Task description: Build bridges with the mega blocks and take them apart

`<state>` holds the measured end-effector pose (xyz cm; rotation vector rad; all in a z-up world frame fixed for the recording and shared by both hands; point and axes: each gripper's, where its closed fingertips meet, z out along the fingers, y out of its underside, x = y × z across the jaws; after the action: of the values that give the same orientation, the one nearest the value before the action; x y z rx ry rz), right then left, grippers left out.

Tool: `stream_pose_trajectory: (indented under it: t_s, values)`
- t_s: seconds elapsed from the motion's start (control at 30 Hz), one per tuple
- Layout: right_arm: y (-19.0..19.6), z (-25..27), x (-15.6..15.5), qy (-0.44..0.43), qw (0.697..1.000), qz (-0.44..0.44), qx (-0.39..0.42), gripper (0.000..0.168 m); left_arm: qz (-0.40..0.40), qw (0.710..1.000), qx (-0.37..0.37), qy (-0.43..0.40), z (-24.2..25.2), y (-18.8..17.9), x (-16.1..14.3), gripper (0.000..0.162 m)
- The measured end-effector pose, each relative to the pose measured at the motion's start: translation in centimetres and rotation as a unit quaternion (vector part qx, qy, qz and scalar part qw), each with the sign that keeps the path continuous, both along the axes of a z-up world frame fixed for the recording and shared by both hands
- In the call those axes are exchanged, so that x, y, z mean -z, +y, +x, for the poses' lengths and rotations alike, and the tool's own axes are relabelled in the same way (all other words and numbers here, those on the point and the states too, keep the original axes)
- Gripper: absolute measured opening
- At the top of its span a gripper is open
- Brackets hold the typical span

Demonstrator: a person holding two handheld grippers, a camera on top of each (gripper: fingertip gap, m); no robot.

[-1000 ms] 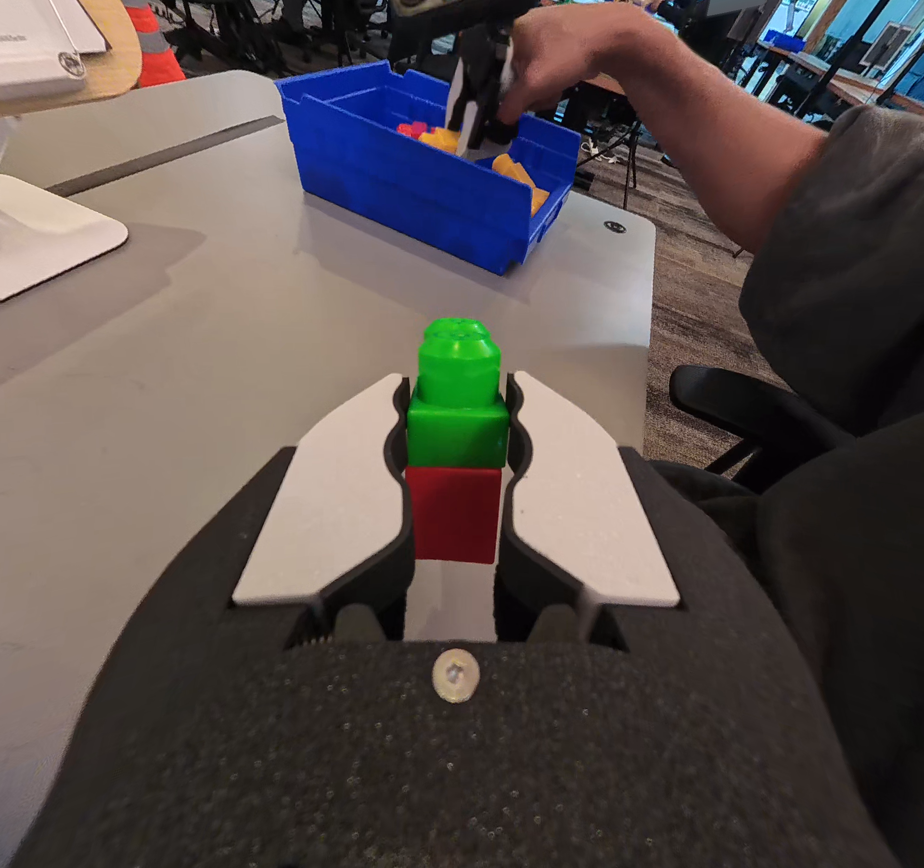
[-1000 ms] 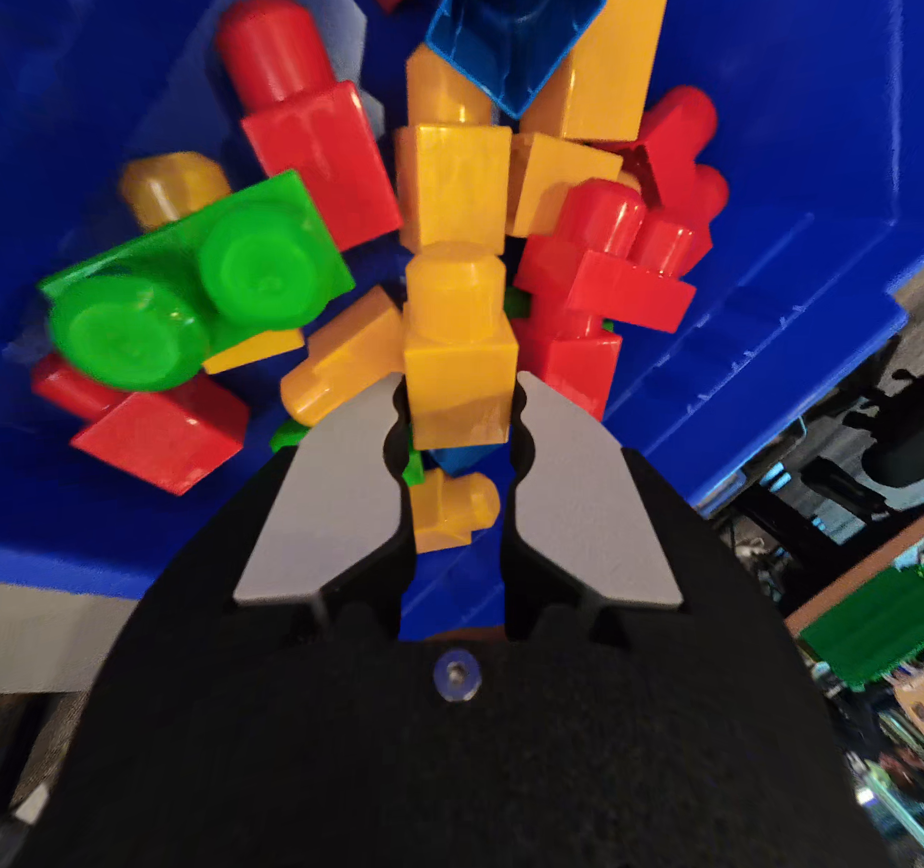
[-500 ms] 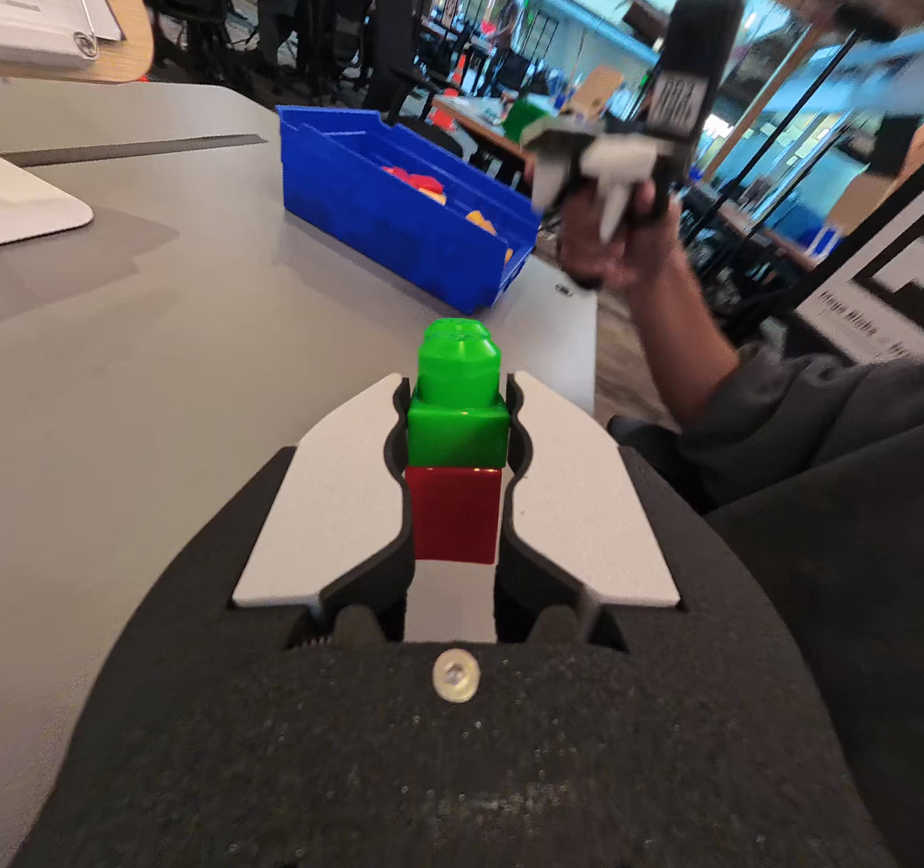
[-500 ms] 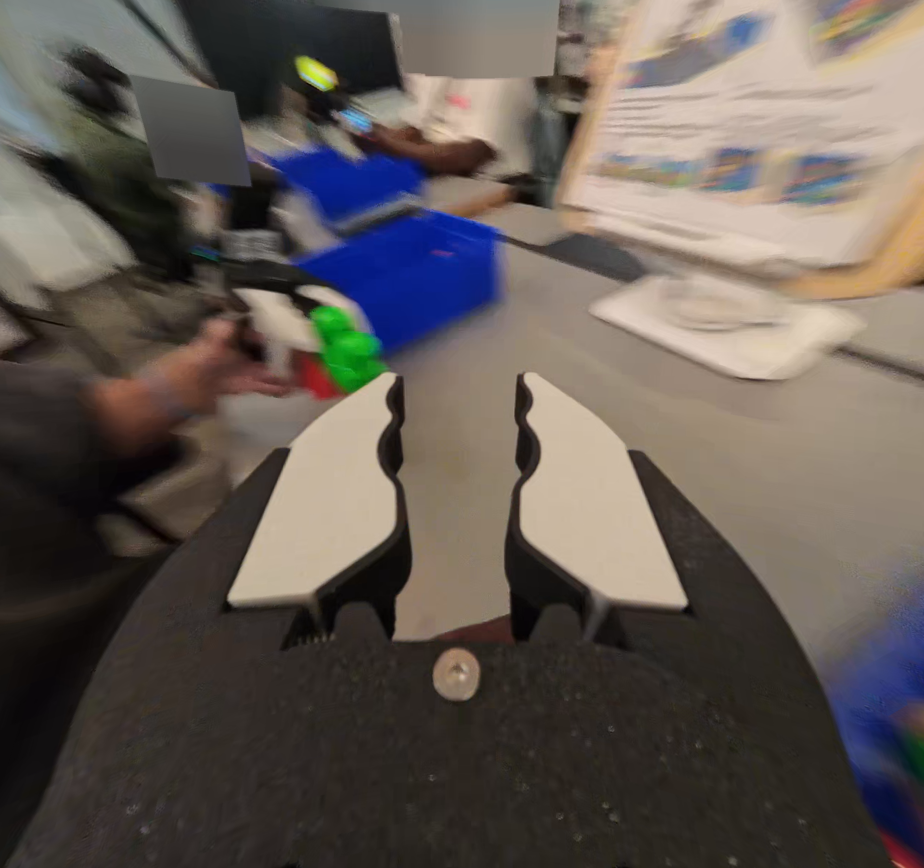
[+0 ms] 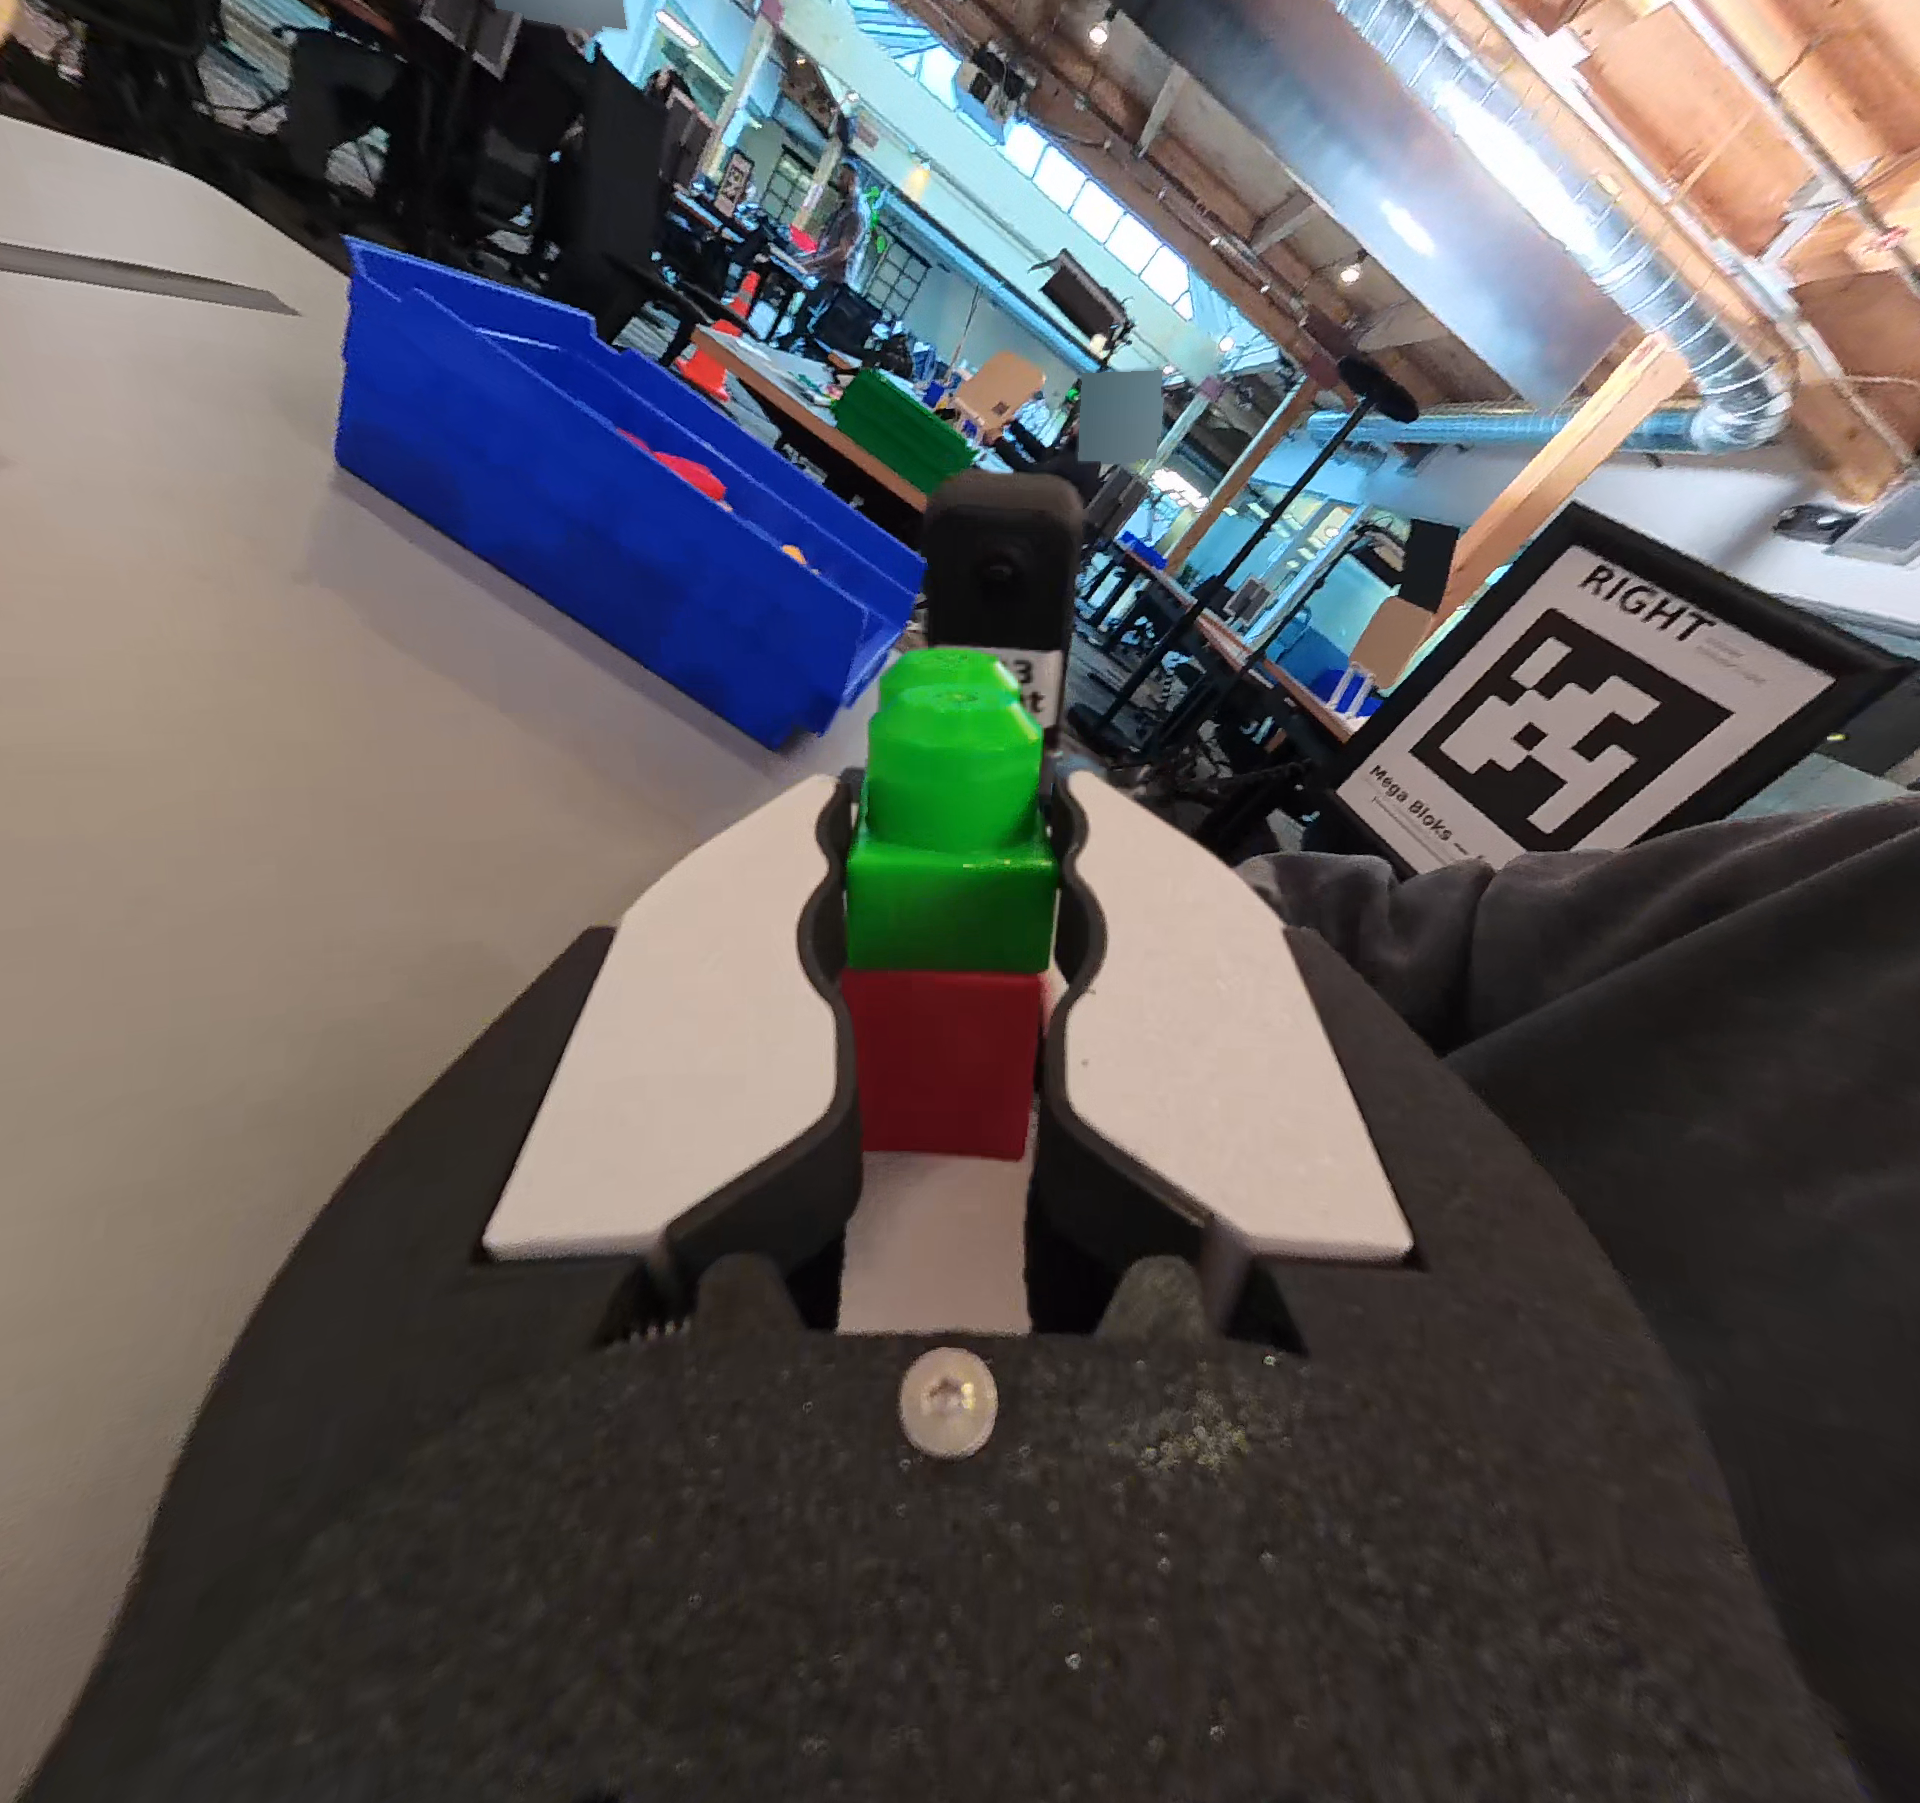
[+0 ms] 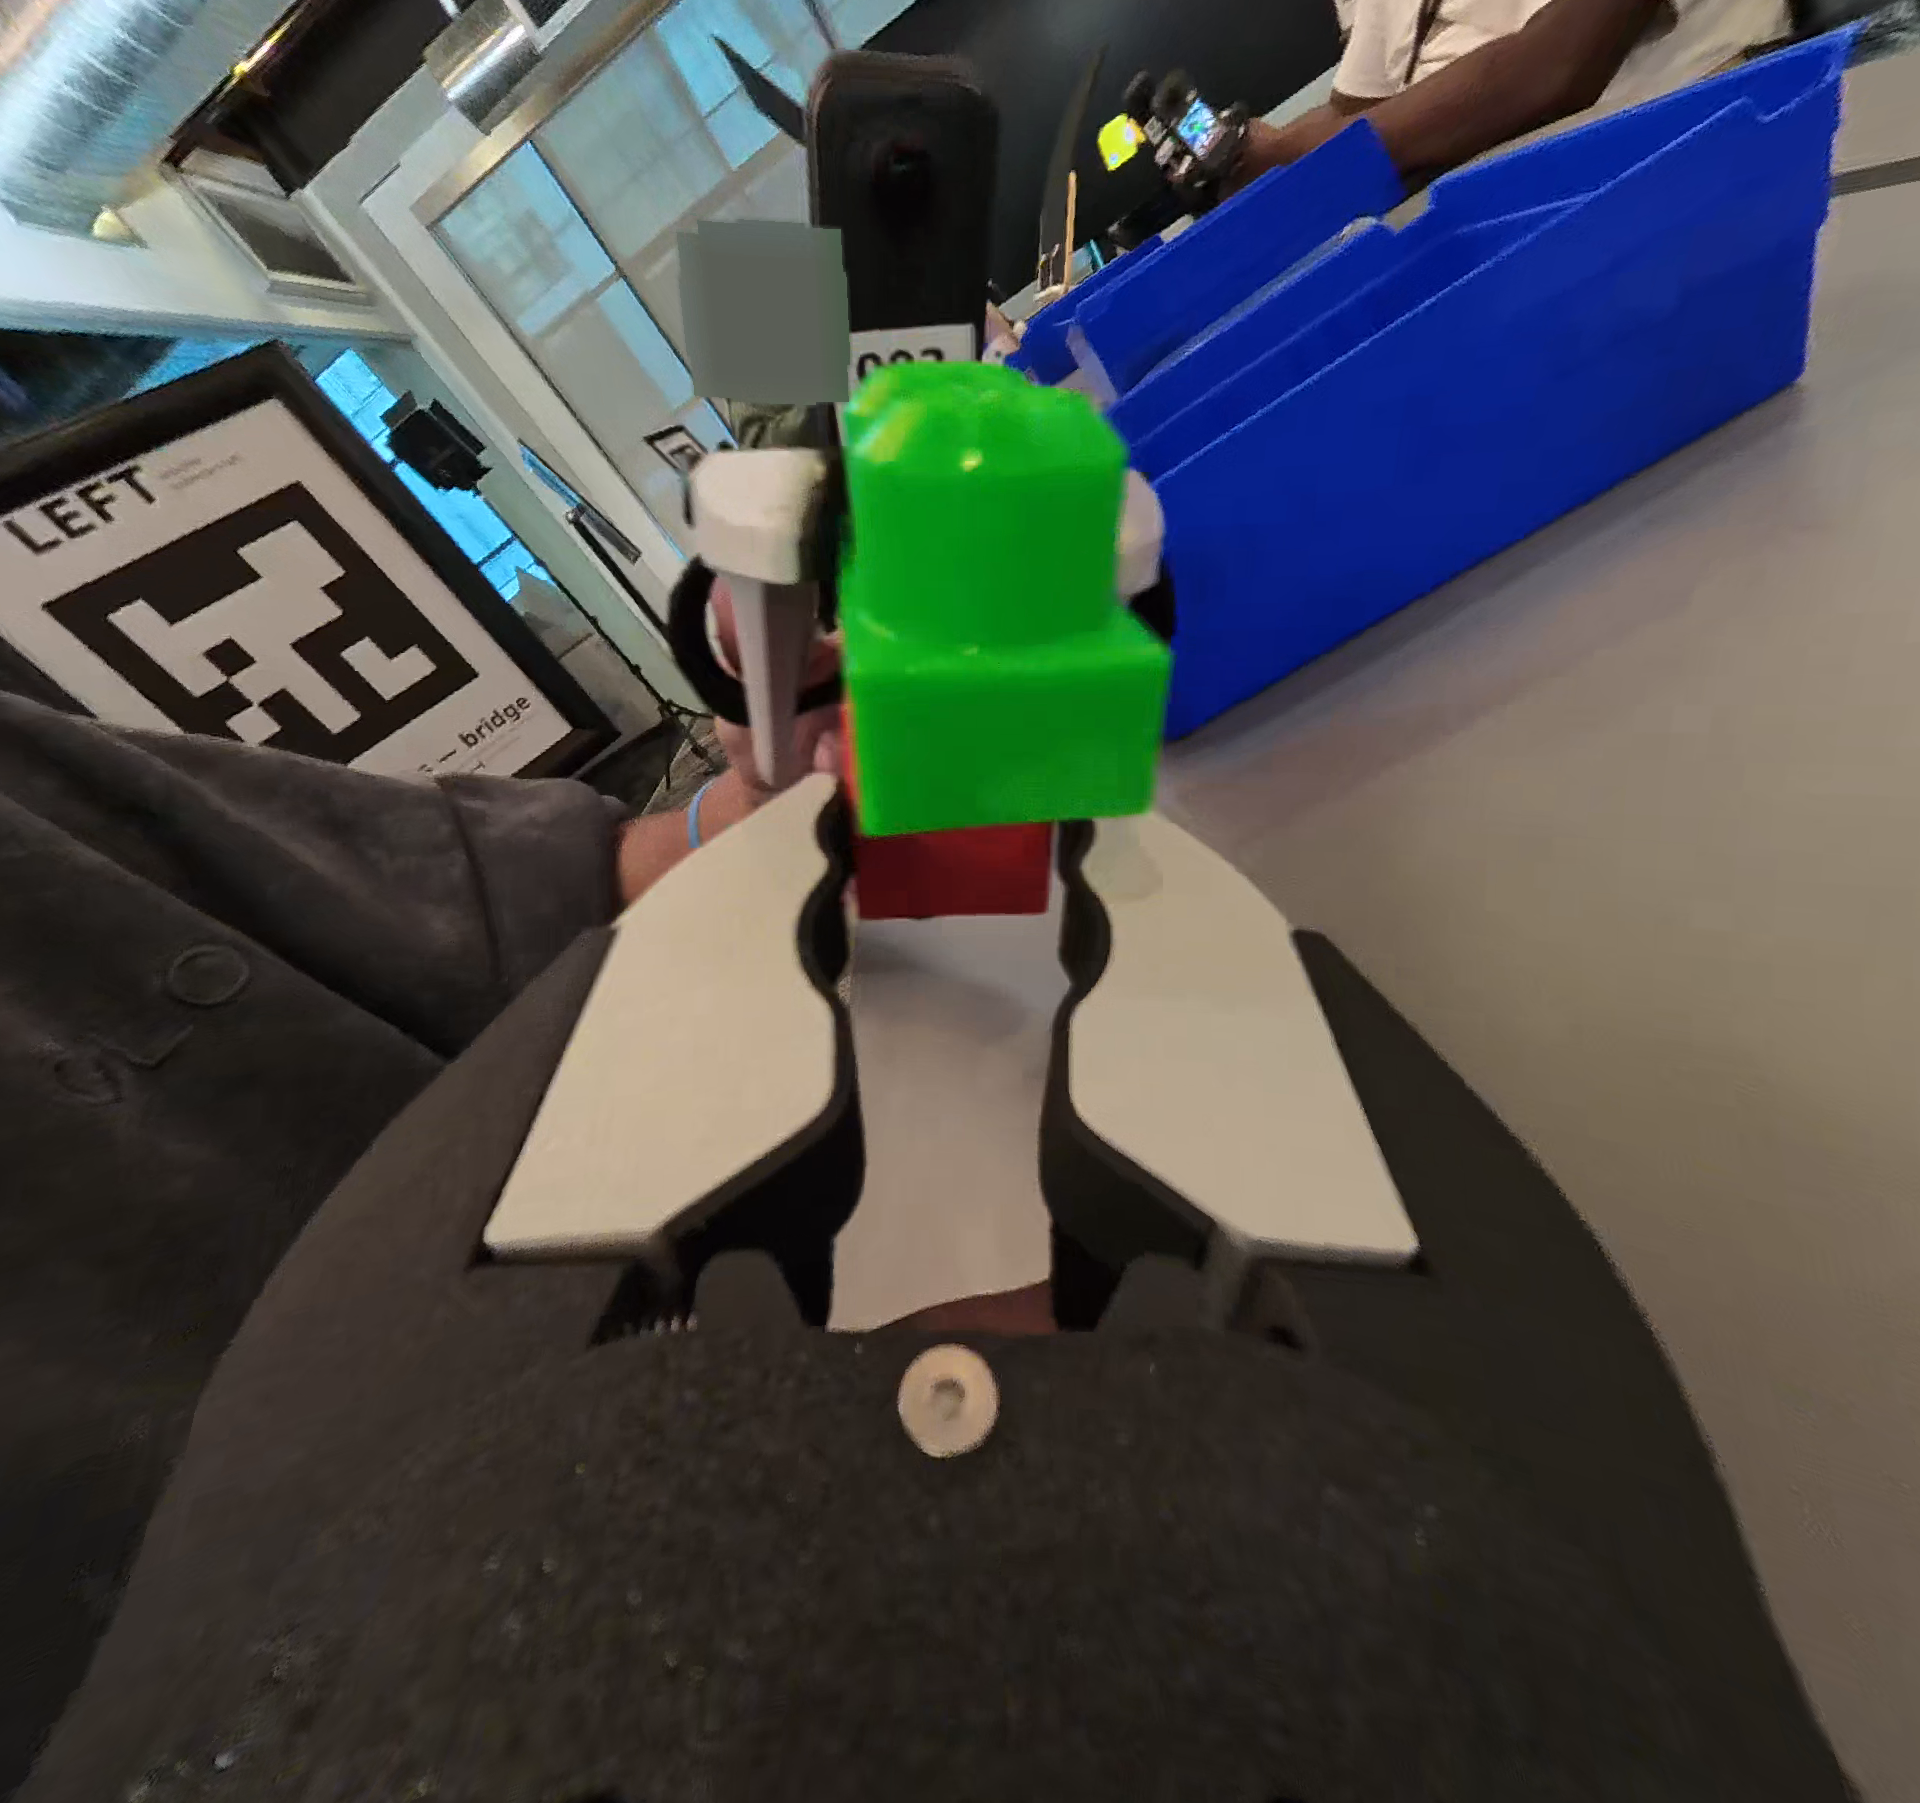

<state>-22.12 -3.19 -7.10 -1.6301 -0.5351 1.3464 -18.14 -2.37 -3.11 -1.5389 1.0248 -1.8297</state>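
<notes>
Now | left tool clamps green block | right tool gapes before it

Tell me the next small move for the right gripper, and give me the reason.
Probably ease the right gripper forward and shut it on the red block. Its jaws stand open with the red block just at their tips, while the left gripper is shut on the joined green block and red block, facing it. Gripping red would let the two hands pull the pair apart.
</notes>
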Motion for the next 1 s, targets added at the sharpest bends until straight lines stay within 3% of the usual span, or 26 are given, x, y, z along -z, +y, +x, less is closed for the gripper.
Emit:
stream_pose_trajectory:
  t_s: [0.2,0.37,0.53,0.73,0.93,1.0]
  values:
    - [-0.5,0.7,0.3,-0.030,0.999,0.004,-0.015,0.036,0.019,0.999,0.015,0.026,-0.3,-0.3,0.7,0.036]
    - [0.1,3.5,-2.0,-0.028,0.999,0.026,0.002,0.036,0.045,0.996,0.047,0.063,-0.5,-0.9,1.9,0.036]
    - [-0.3,4.5,-2.3,-0.035,0.999,0.034,0.009,0.035,0.045,0.993,0.074,0.082,0.4,-2.1,3.2,0.036]
    - [-0.4,4.5,-2.7,-0.028,0.999,0.041,0.019,0.036,0.032,0.995,0.074,0.067,0.5,-2.1,2.7,0.035]
    - [-0.4,4.2,-2.4,-0.010,0.998,0.051,0.045,0.053,0.003,0.998,0.060,0.019,0.0,-1.4,1.0,0.035]
    - [-0.5,3.8,-2.4,-0.009,0.997,0.056,0.046,0.040,0.009,0.998,0.057,0.025,0.1,-1.4,1.4,0.035]
